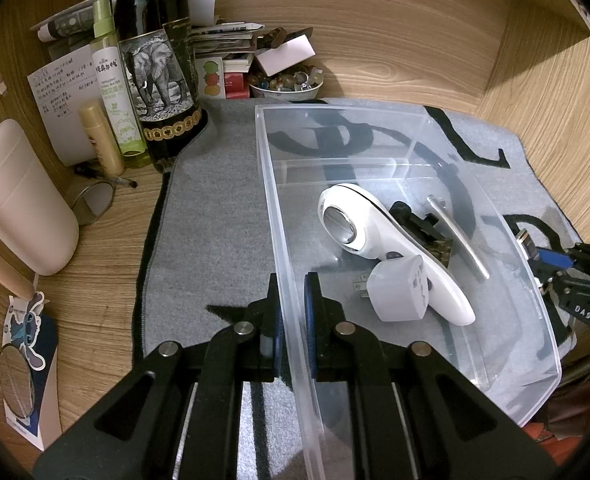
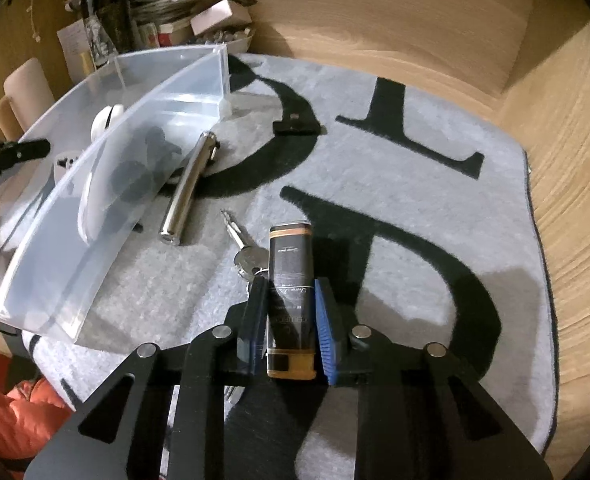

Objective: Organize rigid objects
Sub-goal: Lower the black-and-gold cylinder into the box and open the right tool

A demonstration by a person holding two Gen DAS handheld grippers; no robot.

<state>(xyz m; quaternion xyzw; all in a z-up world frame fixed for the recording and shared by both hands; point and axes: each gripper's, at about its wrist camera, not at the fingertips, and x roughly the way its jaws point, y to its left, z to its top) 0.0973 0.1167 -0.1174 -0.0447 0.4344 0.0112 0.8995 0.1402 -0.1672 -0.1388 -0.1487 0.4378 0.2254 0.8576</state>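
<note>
Firmly, left claw (image 1: 291,300) pinches the bin wall (image 1: 285,280); right claw (image 2: 289,308) clamps a black-and-tan tube (image 2: 291,280).

- We see the bin (image 1: 395,128): clear plastic, smooth, semi-glossy walls.
- Mat (image 2: 395,208): grey cloth w/ black letters, fuzzy, matt.
- Desk (image 1: 395,52): wood-grain finish, smooth.
- Metal tube (image 2: 187,188): polished, chrome-like, v. glossy.
- Keys (image 2: 243,248): bare metal, dull shine.
- Black-and-tan tube (image 2: 291,272): looks plastic, satin.
- White handheld device (image 1: 379,240) & plug adapter (image 1: 399,292): smooth white plastic; device glossier.
- Wine bottle (image 1: 155,32): dark glass, glossy.
- Both grippers, e.g. right gripper (image 2: 289,308): matt black frames w/ 2 ribbed blue pads.
</note>
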